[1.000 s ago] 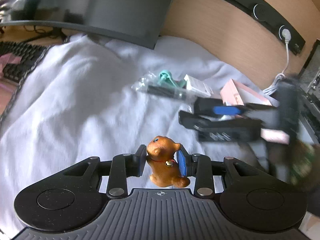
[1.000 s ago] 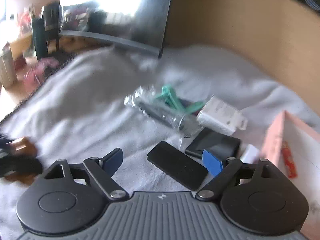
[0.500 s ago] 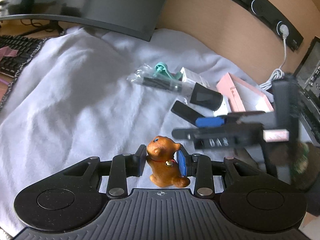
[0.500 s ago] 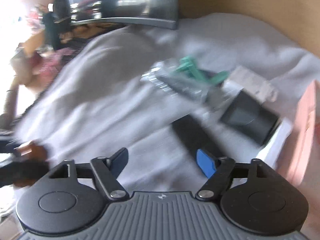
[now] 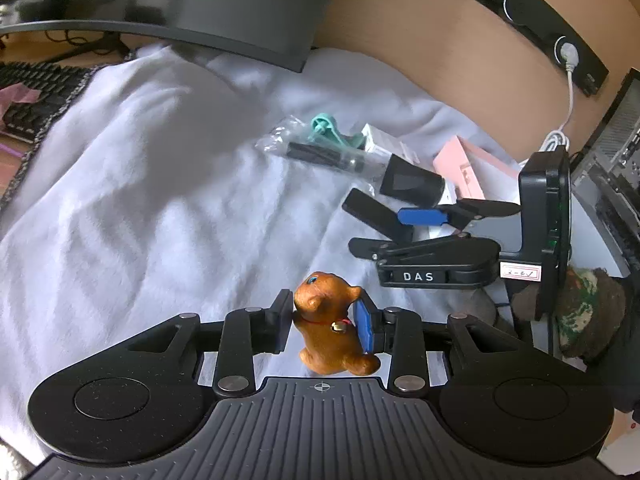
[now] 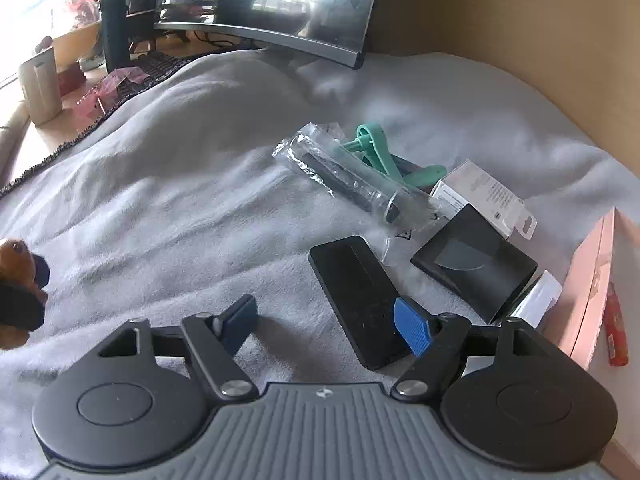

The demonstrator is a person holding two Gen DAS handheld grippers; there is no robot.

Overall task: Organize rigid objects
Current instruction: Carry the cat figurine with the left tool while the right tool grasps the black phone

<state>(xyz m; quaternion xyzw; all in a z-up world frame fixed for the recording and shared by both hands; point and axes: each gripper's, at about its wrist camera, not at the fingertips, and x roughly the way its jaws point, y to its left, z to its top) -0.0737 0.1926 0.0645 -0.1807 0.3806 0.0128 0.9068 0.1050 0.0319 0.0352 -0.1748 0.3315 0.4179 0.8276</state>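
Observation:
My left gripper [image 5: 325, 320] is shut on an orange bear figurine [image 5: 330, 324] and holds it above the white blanket [image 5: 160, 184]. The figurine also shows at the left edge of the right wrist view [image 6: 14, 276]. My right gripper [image 6: 326, 322] is open and empty, low over the blanket, with a flat black slab [image 6: 360, 296] just ahead of its right finger. It shows in the left wrist view [image 5: 420, 232] too. Beyond lie a black square box [image 6: 474, 264], a bagged black tube [image 6: 352, 180], a teal clip [image 6: 380, 150] and a white carton [image 6: 480, 196].
A pink box [image 6: 592, 280] stands at the right with a red item [image 6: 616, 328] inside. A curved monitor [image 6: 272, 4] stands at the back. A keyboard [image 5: 36, 84], cups [image 6: 40, 84] and clutter lie at the left past the blanket's edge. A white cable [image 5: 560, 132] hangs at the right wall.
My right gripper has swung and settled lower, close to the black slab, still open. My left gripper holds the figurine as before, barely moved.

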